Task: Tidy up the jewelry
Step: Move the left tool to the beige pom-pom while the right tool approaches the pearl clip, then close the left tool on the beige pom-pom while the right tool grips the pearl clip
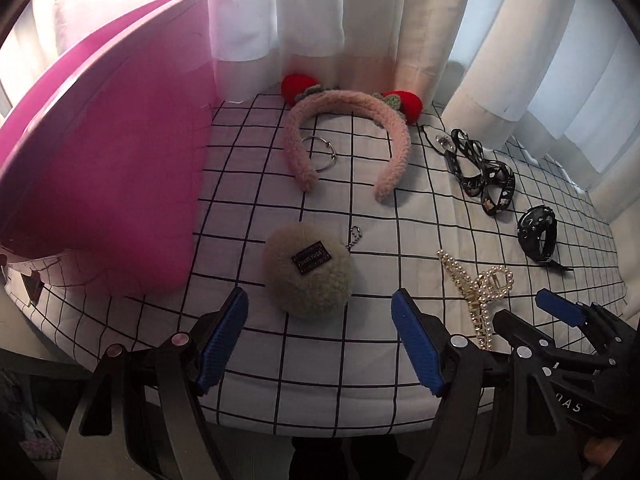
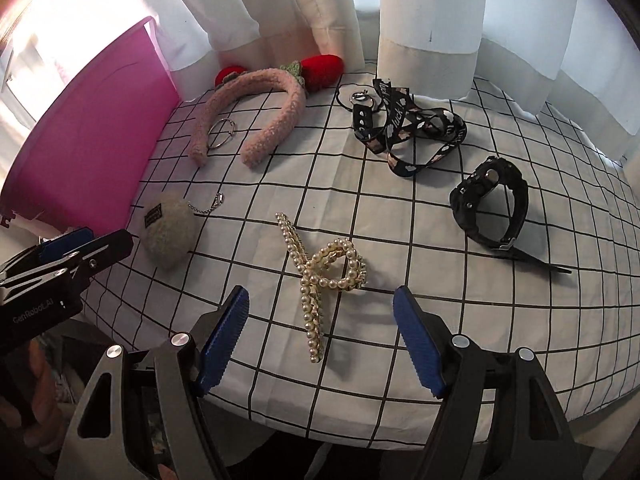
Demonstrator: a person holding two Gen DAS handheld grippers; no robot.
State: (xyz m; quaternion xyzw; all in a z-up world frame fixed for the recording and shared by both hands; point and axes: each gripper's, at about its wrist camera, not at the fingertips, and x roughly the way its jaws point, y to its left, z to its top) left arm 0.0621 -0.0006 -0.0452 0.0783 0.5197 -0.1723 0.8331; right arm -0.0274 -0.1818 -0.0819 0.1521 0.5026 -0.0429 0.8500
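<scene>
On the checked cloth lie a grey plush keychain [image 1: 308, 274] [image 2: 165, 232], a pearl hair claw [image 1: 478, 294] [image 2: 320, 276], a pink fluffy headband with red strawberries [image 1: 344, 136] [image 2: 256, 116], a silver bangle [image 1: 320, 154] [image 2: 221, 133], a black printed lanyard [image 1: 480, 172] [image 2: 412, 128] and a black watch [image 1: 538, 236] [image 2: 490, 208]. My left gripper [image 1: 320, 336] is open, just short of the plush keychain. My right gripper [image 2: 320, 336] is open, its fingers on either side of the pearl claw's near end. It also shows at the right of the left wrist view [image 1: 520, 312].
A magenta box [image 1: 100, 152] [image 2: 88, 144] stands at the left, tilted, with its opening facing away. White curtains [image 1: 360, 20] [image 2: 432, 8] hang close behind the table. The table's front edge [image 1: 320, 432] runs just under both grippers.
</scene>
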